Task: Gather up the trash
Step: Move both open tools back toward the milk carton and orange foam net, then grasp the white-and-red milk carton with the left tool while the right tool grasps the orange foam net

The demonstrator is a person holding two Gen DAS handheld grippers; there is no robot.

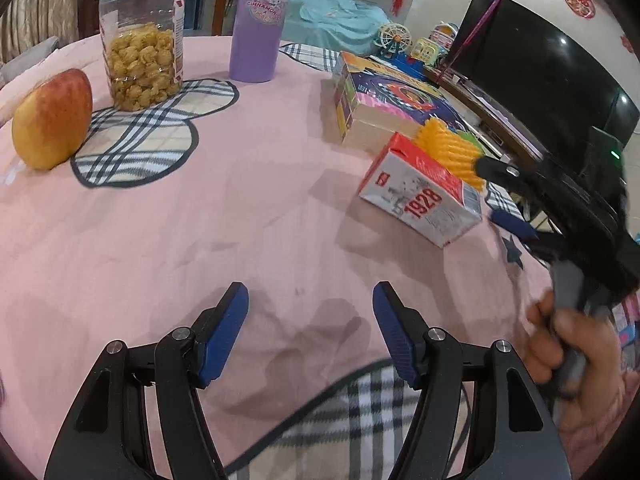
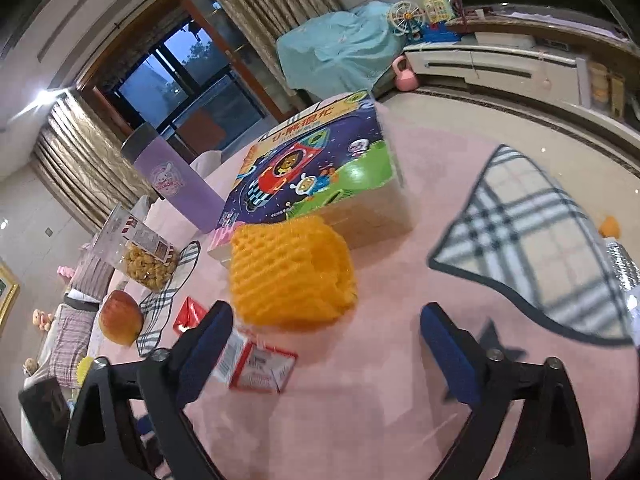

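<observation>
Now my right gripper (image 2: 326,344) gapes empty near the orange foam fruit net (image 2: 292,272), left gripper (image 1: 310,320) likewise apart over the pink tablecloth (image 1: 240,208)

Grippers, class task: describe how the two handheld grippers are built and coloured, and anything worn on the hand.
Both the left gripper and right gripper have black angular linkage arms with silver pivot pins and ribbed blue finger pads. The hand grips a grey handle; no glove or sleeve shows.

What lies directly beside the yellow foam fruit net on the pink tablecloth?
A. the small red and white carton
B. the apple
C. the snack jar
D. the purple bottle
A: the red and white carton lies right against the yellow foam net; the other three stand far across the table.
</observation>
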